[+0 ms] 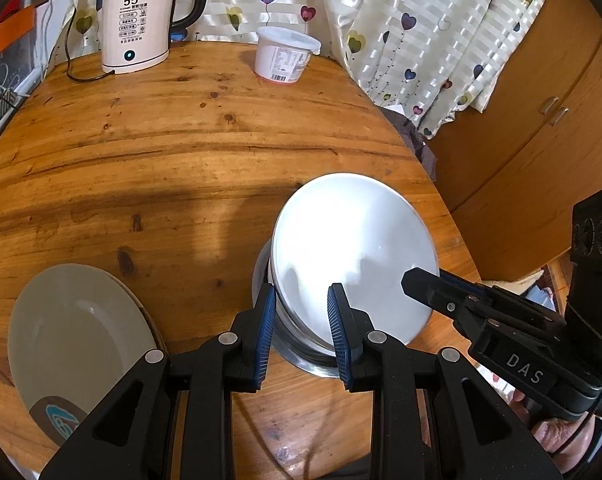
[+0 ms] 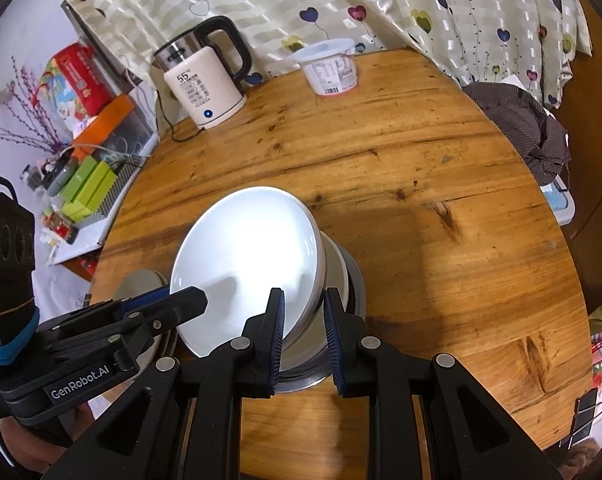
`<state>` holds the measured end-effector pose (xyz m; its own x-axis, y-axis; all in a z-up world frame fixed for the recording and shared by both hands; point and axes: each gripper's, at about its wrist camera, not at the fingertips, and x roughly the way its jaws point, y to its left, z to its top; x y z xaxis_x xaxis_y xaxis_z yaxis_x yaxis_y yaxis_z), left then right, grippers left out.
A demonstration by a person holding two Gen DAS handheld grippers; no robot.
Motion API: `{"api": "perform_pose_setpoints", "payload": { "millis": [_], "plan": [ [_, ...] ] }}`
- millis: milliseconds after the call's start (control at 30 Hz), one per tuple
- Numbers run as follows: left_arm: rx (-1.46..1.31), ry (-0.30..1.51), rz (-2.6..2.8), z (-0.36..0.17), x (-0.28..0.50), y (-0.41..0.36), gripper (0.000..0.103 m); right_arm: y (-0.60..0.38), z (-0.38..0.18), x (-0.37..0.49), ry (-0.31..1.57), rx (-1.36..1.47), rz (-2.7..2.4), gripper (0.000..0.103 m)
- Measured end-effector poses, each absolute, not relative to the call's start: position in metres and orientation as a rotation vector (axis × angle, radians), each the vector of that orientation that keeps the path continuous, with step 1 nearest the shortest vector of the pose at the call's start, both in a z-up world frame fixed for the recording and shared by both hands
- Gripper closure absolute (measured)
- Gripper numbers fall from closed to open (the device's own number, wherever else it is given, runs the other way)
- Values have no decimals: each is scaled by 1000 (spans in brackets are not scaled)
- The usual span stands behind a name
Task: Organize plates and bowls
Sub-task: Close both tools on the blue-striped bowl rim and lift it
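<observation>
Both your tongs, left (image 1: 301,320) and right (image 2: 303,320), clamp opposite rims of the tilted white plate (image 1: 353,256) over the steel bowl (image 1: 313,360); uneven lowering could slide it onto the bench (image 1: 181,160).

The cream kettle (image 1: 135,26) at the back of the table (image 1: 173,128) shows "55°C" in large dark print, with rows of small characters beneath that are too fine to read. One hand-held gripper (image 1: 525,370) carries white letters "DAS" on its body; the other (image 2: 81,378) reads "GenRobot.AI". The white tub (image 1: 285,56) bears a barcode and an illegible printed label.
</observation>
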<state>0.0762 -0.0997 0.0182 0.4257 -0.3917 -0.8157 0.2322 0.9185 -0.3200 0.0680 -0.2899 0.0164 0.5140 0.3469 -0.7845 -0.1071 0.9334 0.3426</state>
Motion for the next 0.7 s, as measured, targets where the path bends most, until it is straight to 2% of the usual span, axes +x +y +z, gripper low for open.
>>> {"api": "perform_pose_setpoints", "payload": {
  "millis": [700],
  "plan": [
    [-155, 1084, -388, 8, 80, -104, 75, -289, 10, 71, 1009, 240, 263, 81]
  ]
}}
